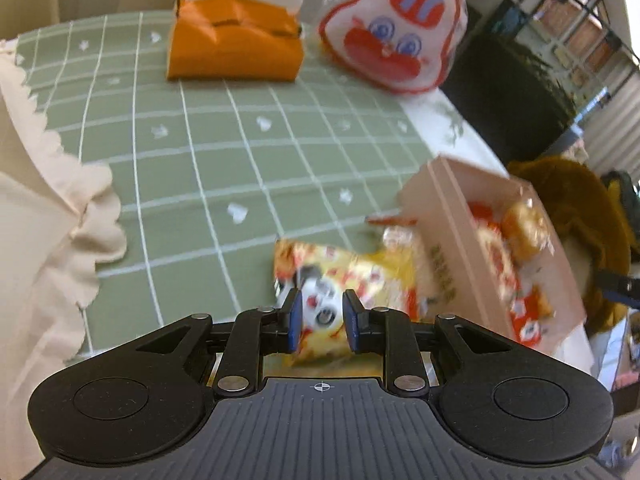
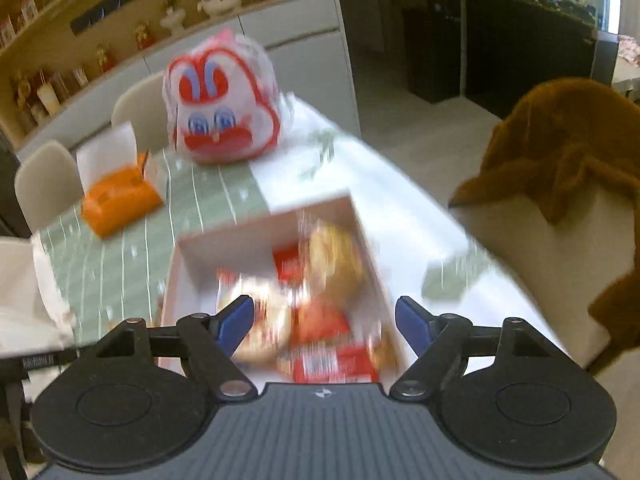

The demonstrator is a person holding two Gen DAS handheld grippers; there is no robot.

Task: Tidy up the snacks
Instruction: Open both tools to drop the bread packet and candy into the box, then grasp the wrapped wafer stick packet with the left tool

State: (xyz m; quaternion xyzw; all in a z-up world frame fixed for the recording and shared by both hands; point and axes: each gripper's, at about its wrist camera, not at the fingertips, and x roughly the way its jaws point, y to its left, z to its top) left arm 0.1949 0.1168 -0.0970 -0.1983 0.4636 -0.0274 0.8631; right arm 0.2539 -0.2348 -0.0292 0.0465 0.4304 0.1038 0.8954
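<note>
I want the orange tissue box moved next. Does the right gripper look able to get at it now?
Probably yes. The right gripper is open and empty above the snack box; the tissue box sits farther off on the tablecloth, with nothing standing between.

Two grippers are showing, one per camera: the left gripper [image 1: 322, 322] and the right gripper [image 2: 324, 322]. One yellow snack packet [image 1: 360, 276] is lying beside one pale box [image 1: 448, 220]. Inside that box, snack packs [image 2: 320, 320] are piling together, at least four, though blur is keeping the exact number from being told. One orange tissue holder [image 1: 234, 46] and one rabbit-face bag [image 1: 394, 28] are sitting on one green checked tablecloth [image 1: 208, 152]. One brown garment [image 2: 560, 148] is draping over a chair. Three pale chairs [image 2: 44, 184] are standing beyond the table.
</note>
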